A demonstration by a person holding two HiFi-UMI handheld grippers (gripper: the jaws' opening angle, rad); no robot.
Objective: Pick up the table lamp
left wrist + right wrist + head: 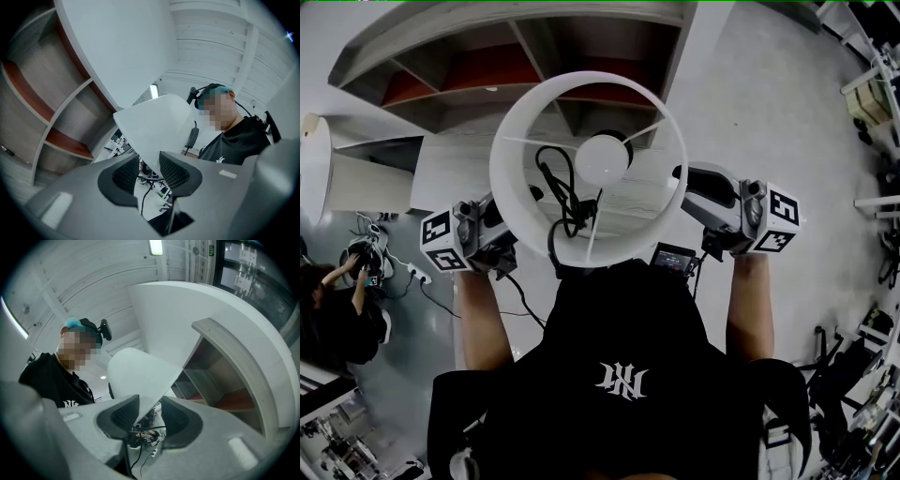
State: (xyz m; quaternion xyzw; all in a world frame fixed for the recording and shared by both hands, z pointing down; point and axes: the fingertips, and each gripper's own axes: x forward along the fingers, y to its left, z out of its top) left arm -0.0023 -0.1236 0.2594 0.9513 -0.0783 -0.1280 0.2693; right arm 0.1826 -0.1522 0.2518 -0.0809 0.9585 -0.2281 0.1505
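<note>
Left hand-held gripper (149, 161) and right hand-held gripper (150, 406) are clamped on opposite sides of the table lamp shade (514, 155), so it is held balanced aloft.

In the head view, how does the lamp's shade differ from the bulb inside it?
The shade is a wide, hollow ring; the bulb is a small round ball. The shade forms the outside, the bulb sits near its middle, where thin spokes meet. The left gripper and right gripper hold the shade at its sides; neither touches the bulb. Both are white.
</note>
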